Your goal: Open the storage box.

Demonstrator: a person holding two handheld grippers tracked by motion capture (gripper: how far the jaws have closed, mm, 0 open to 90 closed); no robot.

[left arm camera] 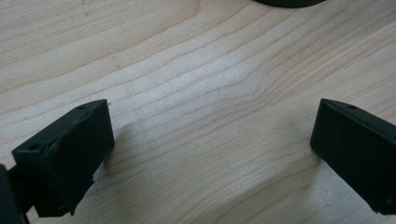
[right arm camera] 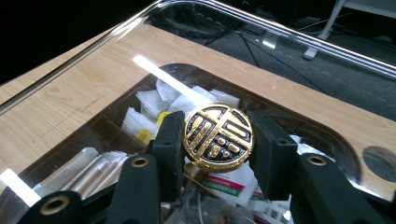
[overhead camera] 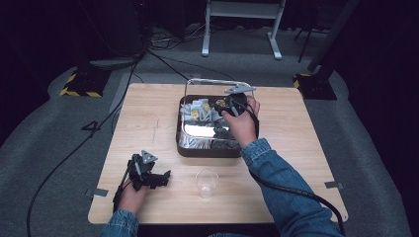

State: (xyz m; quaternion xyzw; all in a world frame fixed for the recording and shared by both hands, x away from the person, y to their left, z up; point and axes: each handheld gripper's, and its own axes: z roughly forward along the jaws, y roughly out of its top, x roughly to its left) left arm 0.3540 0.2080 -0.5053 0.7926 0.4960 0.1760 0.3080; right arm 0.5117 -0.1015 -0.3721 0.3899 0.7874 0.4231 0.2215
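My right gripper (right arm camera: 218, 140) clamped the gold-patterned disc (right arm camera: 218, 137) edgewise above the sachet tray (overhead camera: 180, 140), clear for transfer; my left gripper (left arm camera: 210, 154) rested wide open, empty, on the table (left arm camera: 196, 70).

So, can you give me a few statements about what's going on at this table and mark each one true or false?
1. The right gripper holds a round black-and-gold disc between its jaws. True.
2. The left gripper is clamped on the cup. False: its jaws stand open over bare table.
3. The box holds white packets. True.
4. The clear plastic cup lies inside the box. False: it stands on the table in front of the box.
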